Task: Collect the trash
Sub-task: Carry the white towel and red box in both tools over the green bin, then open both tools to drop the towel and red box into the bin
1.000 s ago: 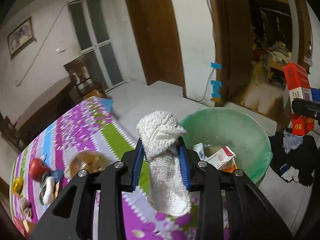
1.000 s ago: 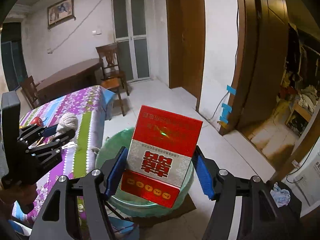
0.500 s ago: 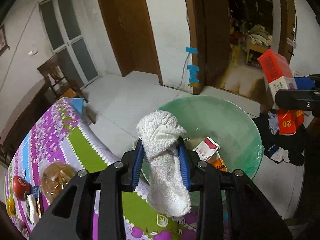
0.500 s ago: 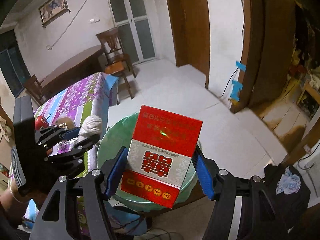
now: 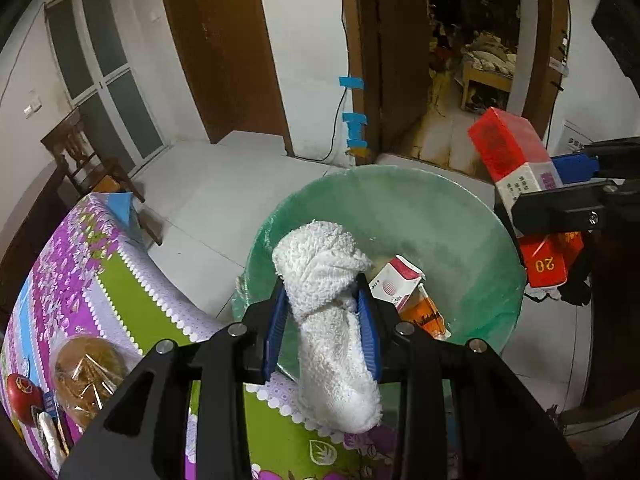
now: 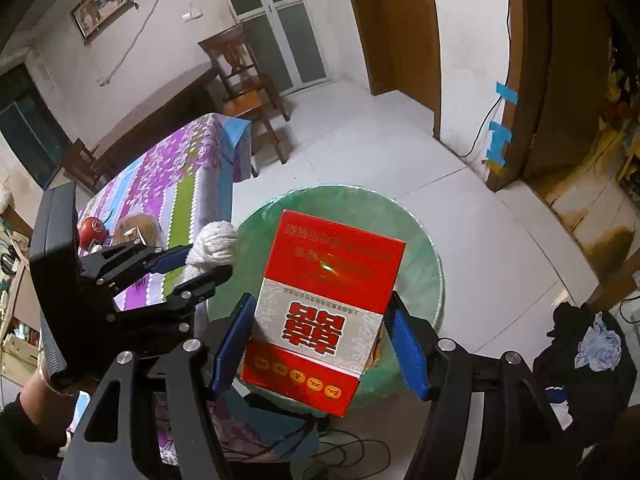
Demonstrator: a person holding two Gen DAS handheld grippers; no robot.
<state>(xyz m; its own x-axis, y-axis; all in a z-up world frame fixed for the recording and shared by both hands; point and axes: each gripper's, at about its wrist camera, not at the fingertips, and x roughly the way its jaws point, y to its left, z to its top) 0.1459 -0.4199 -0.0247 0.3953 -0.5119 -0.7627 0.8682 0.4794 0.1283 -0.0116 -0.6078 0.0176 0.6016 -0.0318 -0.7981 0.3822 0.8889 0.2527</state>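
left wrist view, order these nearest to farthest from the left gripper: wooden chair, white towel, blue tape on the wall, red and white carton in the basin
1. white towel, clamped between the fingers of the left gripper.
2. red and white carton, just right, inside the green basin.
3. blue tape, on the wall beyond the basin.
4. wooden chair, far left; too close to call against the tape.
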